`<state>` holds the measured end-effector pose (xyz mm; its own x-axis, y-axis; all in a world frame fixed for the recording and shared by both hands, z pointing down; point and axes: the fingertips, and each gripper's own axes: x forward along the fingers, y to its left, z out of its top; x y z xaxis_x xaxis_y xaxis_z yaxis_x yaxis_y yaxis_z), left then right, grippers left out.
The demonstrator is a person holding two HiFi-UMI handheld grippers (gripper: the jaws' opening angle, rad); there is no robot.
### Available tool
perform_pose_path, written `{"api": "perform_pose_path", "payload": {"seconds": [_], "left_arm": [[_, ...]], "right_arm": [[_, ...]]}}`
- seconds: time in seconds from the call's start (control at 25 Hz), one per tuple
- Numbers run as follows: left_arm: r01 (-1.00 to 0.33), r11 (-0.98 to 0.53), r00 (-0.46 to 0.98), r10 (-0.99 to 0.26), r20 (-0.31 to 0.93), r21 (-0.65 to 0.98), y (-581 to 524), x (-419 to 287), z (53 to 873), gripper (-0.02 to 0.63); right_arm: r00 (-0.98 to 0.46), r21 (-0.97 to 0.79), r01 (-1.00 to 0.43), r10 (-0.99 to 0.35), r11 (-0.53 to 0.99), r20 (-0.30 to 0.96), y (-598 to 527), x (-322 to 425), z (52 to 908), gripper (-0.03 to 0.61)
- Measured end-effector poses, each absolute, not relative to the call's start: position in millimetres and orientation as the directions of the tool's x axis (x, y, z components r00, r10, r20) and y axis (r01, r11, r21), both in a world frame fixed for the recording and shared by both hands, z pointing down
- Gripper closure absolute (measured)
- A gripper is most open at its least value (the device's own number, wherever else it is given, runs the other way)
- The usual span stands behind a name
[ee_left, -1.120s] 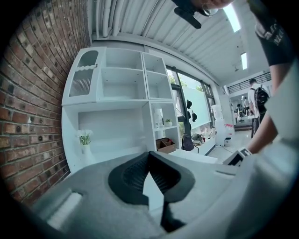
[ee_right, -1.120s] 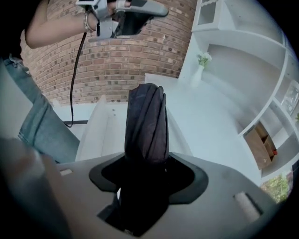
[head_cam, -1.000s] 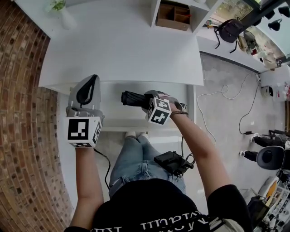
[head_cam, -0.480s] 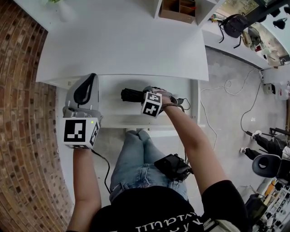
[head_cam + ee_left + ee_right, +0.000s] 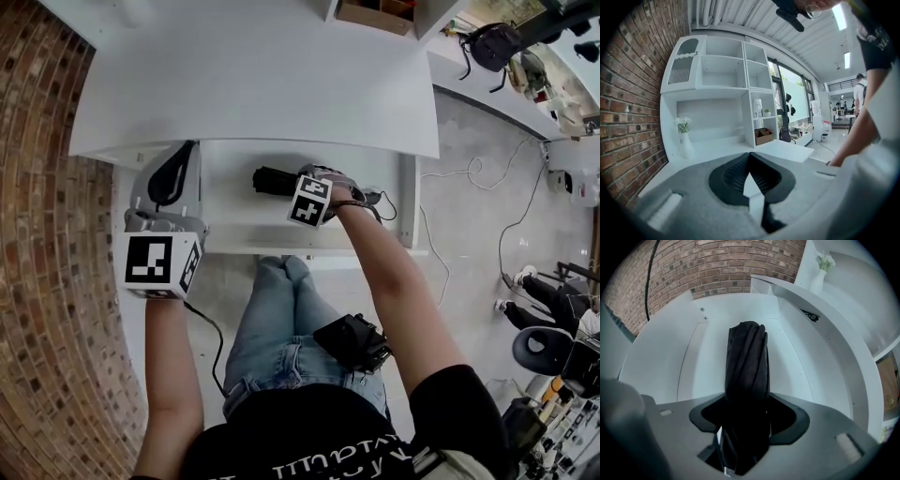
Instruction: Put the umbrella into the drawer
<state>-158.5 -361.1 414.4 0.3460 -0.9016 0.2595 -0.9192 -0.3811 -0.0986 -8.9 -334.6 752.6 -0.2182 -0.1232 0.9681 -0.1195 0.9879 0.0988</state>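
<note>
One umbrella (image 5: 272,180), one open drawer (image 5: 380,211), two tongs. The umbrella is black and folded up. It lies within the drawer's outline, just this side of the near edge of the white tabletop (image 5: 253,84); whether it rests on the drawer floor I cannot tell. Its long axis runs left to right, and the free end points left, toward the brick wall (image 5: 47,234).

The right tongs (image 5: 746,408) are clamped on its right end, pads against the dark fabric. Their jaws have just been opening a little wider, with the umbrella between them.

The left tongs (image 5: 750,157) hover by the drawer's left edge, tips together and nothing in them (they face the shelves (image 5: 722,70), where one vase (image 5: 684,140) of flowers and one cardboard box (image 5: 763,136) stand).
</note>
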Motion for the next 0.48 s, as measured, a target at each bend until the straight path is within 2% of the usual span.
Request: {"api": "perform_pose_path", "payload": {"seconds": [0.16, 0.48], "left_arm": [[-0.920, -0.381, 0.347, -0.900, 0.263, -0.090, -361.9, -159.5, 417.5, 0.612], [-0.920, -0.383, 0.347, -0.895, 0.279, -0.085, -359.4, -151.6, 421.7, 0.612]], "right_arm": [[-0.216, 0.103, -0.132, -0.130, 0.986, 0.968, -337.7, -10.5, 755.1, 0.303], [-0.201, 0.148, -0.246, -0.200, 0.958, 0.959, -342.9, -3.1, 743.5, 0.266]]}}
